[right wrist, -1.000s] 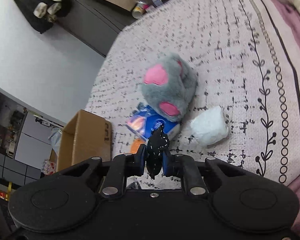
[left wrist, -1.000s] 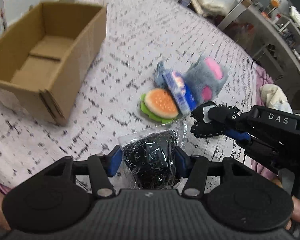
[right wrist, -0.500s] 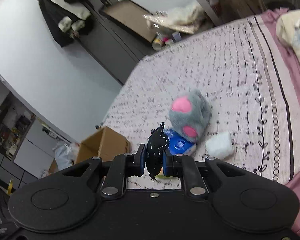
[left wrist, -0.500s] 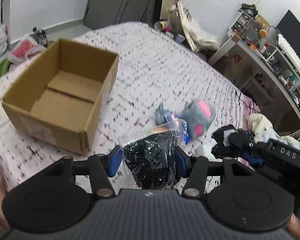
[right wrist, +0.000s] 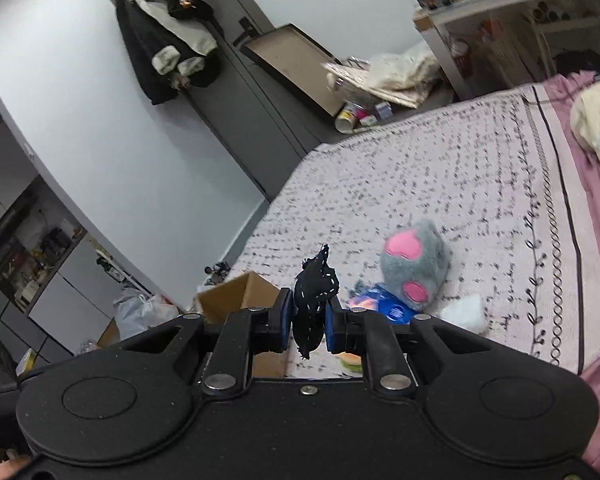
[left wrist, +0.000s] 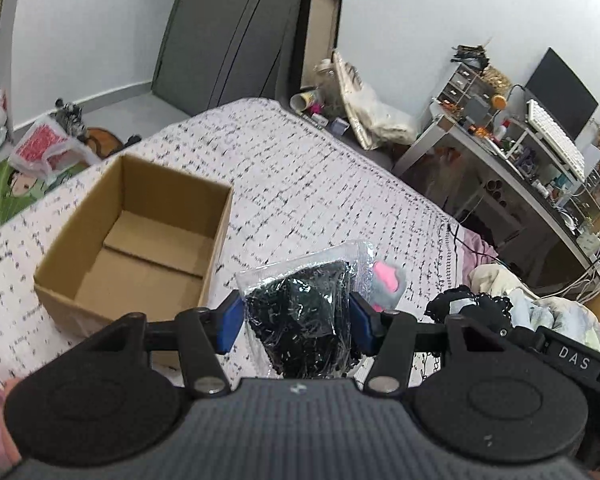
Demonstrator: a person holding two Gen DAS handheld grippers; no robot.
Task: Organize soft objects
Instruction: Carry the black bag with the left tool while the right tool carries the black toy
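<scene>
My left gripper is shut on a clear plastic bag of black fabric, held above the bed. An open, empty cardboard box sits on the patterned bedspread to its left. My right gripper is shut on a small black lace piece; in the left wrist view it shows at the right, with the black lace piece at its tip. On the bed lie a grey plush with pink paws, a blue packet, a burger toy and a white soft lump.
The patterned bedspread ends at a pink sheet on the right. A cluttered desk with a monitor stands beyond the bed. Bags lie on the floor left of the bed. A dark wardrobe lines the far wall.
Both grippers have risen and tilted up with their loads. The toys on the bed now look smaller and lower in view, and more of the room shows. Both grips are unchanged.
</scene>
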